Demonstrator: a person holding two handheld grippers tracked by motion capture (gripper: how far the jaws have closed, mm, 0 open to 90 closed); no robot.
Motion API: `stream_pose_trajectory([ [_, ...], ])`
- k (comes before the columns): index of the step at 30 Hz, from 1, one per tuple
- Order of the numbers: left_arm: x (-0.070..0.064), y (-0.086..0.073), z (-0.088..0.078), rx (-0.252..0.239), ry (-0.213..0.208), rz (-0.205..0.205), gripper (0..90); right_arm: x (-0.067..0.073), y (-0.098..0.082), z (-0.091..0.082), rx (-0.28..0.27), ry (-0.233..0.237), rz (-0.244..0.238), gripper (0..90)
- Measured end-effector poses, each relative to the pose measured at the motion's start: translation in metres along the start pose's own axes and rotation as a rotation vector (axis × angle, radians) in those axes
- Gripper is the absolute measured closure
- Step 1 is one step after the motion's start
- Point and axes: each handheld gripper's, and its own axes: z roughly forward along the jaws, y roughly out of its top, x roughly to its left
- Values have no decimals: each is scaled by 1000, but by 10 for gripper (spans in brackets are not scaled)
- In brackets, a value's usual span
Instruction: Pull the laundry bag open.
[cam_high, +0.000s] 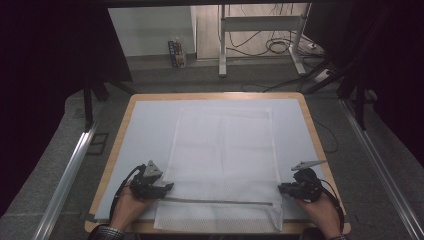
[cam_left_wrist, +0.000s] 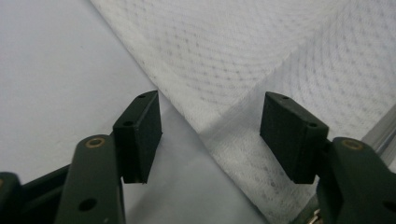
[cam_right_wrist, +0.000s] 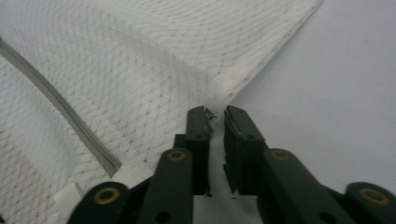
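A white mesh bag (cam_high: 222, 145) lies flat on a pale mat (cam_high: 145, 130), with a grey zipper (cam_high: 215, 201) running across its near end. My left gripper (cam_high: 170, 186) rests at the bag's left edge. In the left gripper view the left gripper (cam_left_wrist: 212, 135) stands open, its jaws astride the mesh (cam_left_wrist: 243, 56) edge and touching nothing. My right gripper (cam_high: 281, 188) sits at the bag's right edge. In the right gripper view the right gripper (cam_right_wrist: 215, 116) has its jaws a narrow slit apart, tips at the mesh (cam_right_wrist: 116, 60) edge, with the zipper (cam_right_wrist: 60, 112) to their left.
The mat covers a wooden table (cam_high: 117, 145) with rounded corners. Metal rails (cam_high: 70, 175) run along the floor on both sides. A desk frame (cam_high: 222, 45), cables and a small box (cam_high: 176, 54) stand beyond the far edge.
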Motion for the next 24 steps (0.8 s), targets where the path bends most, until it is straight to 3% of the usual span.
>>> stream_pose_trajectory([
  [4,-1,-2,-1,7,-16,-23,371,-1,0,-2,-35,-4,-7,663],
  [7,-4,-1,-2,5,11,-1,329,0,0,-4,-61,-9,-21,608],
  [9,-7,0,-4,-21,16,19,300,0,1,-5,-80,-10,-29,561],
  [15,-9,2,-12,-105,24,15,162,0,2,-4,-108,-12,-43,397],
  [19,-8,1,-18,-154,22,-7,114,2,3,-5,-124,-16,-54,348],
  [24,-10,-1,-30,-196,33,-1,52,5,5,-6,-153,-25,-78,279],
])
